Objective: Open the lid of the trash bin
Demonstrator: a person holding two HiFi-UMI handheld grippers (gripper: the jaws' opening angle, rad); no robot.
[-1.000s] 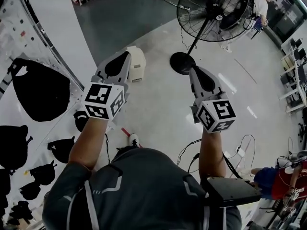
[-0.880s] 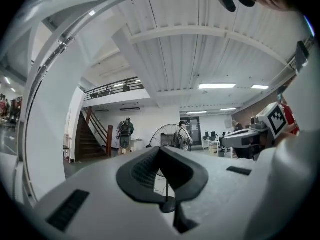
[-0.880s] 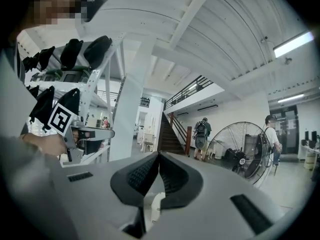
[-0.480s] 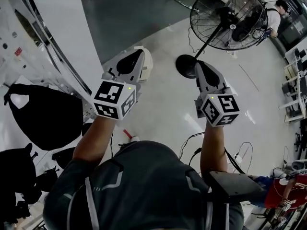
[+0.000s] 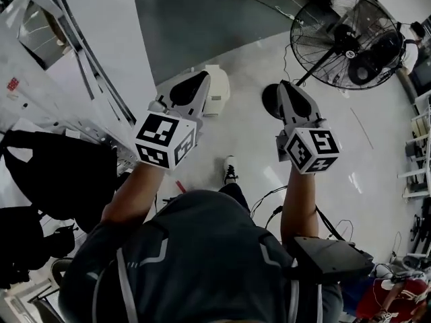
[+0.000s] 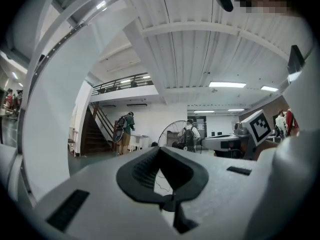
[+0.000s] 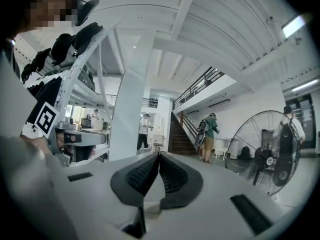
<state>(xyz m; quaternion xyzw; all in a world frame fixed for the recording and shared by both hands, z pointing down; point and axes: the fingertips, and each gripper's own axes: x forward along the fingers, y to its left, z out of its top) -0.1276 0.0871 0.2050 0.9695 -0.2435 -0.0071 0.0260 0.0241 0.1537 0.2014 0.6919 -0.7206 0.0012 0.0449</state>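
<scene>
A small white trash bin (image 5: 219,89) with its lid down stands on the pale floor ahead, partly hidden behind my left gripper (image 5: 202,77) in the head view. The left gripper is held level and shut, with nothing between its dark pads (image 6: 145,166). My right gripper (image 5: 283,86) is shut and empty too, level beside the left and over the fan's round base (image 5: 270,103). Its closed tips (image 7: 159,156) point toward a staircase and people far off. I cannot make out the bin in either gripper view.
A big standing fan (image 5: 350,42) is ahead on the right. A white column (image 5: 108,25) and a rack hung with black bags (image 5: 60,173) line the left side. Cables (image 5: 266,200) lie on the floor by my shoe (image 5: 229,170). People stand in the distance (image 7: 211,134).
The whole view has advanced: the bin and the fan have drifted rightward and nearer, and a shoe has stepped into sight. Both grippers stay shut and side by side.
</scene>
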